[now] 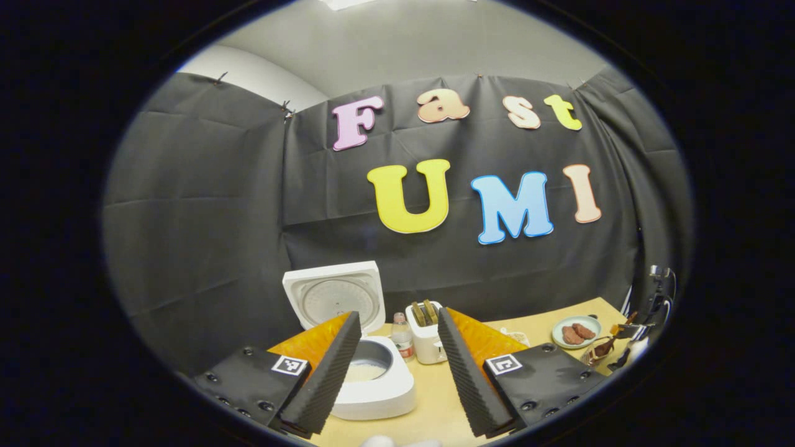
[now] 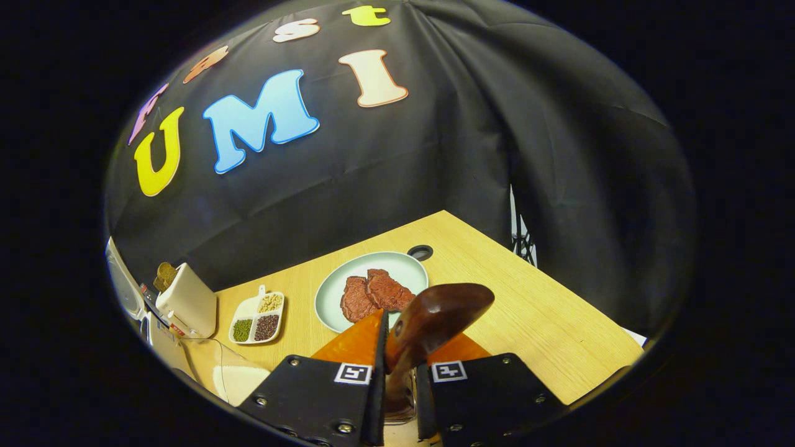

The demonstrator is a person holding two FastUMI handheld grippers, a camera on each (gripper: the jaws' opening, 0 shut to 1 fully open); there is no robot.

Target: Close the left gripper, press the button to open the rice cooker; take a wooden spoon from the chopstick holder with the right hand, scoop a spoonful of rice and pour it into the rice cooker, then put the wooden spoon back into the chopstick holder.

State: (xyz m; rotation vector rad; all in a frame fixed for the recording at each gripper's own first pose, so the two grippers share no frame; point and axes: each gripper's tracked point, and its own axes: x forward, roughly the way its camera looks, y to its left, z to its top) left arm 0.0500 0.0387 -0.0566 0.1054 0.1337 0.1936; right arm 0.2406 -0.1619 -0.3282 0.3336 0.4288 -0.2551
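Note:
The white rice cooker (image 1: 379, 394) stands with its lid (image 1: 335, 298) raised, and white rice (image 1: 366, 371) lies in its pot. My left gripper (image 1: 399, 313) hovers open just in front of it, nothing between its fingers. My right gripper (image 2: 404, 335) is shut on the handle of a dark wooden spoon (image 2: 438, 313), whose bowl sticks up past the fingertips over the table. In the left gripper view the right gripper (image 1: 624, 347) shows at the far right, carrying the spoon (image 1: 597, 351). What lies directly under the right gripper is hidden.
A white toaster (image 1: 425, 335) with bread and a small bottle (image 1: 402, 338) stand right of the cooker. A pale plate (image 2: 397, 267) with meat slices, a divided dish (image 2: 258, 320) of grains and a clear container (image 2: 227, 372) of rice sit on the wooden table (image 2: 546, 323).

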